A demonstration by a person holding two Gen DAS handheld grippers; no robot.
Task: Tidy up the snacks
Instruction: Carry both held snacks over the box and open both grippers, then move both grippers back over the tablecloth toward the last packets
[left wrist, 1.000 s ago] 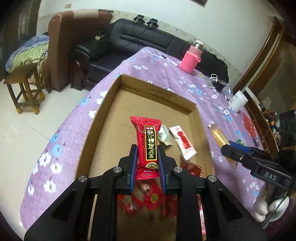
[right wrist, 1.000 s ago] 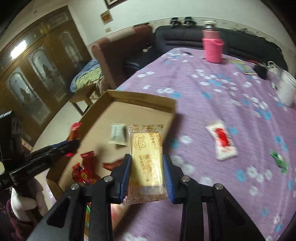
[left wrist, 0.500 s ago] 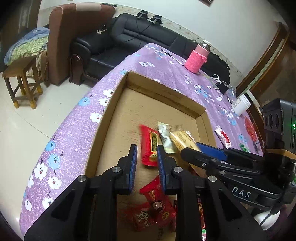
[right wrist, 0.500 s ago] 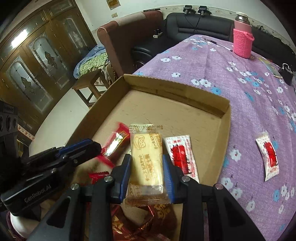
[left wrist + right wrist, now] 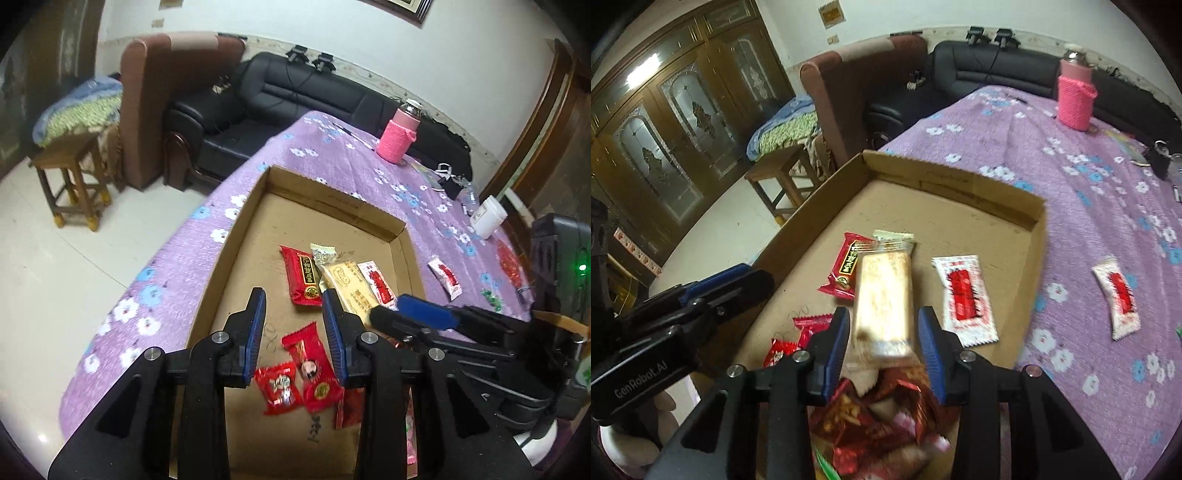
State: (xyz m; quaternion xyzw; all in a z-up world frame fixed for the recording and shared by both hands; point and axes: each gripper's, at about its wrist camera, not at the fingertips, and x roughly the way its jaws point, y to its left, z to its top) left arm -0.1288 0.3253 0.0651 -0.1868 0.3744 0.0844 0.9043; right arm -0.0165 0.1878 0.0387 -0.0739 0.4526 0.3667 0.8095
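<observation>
- Nearest, the left gripper [image 5: 297,325] has let go: its jaws are opening with nothing between them, above loose red candies [image 5: 312,369] on the floor of the cardboard tray [image 5: 236,236].
- The long red bar [image 5: 301,275] it clamped a second ago now lies flat in the tray, at about twelve o'clock from those fingertips.
- The right gripper [image 5: 882,332] is also opening; the pale biscuit packet [image 5: 884,299] sits between its pads, blurred (seemingly slipping free), just beside the red bar.
- Two snacks are thus delivered, judging by this.
- Farther, at three o'clock outside the tray, a red-and-white sachet [image 5: 1117,295] waits on the purple tablecloth [image 5: 1089,229].
</observation>
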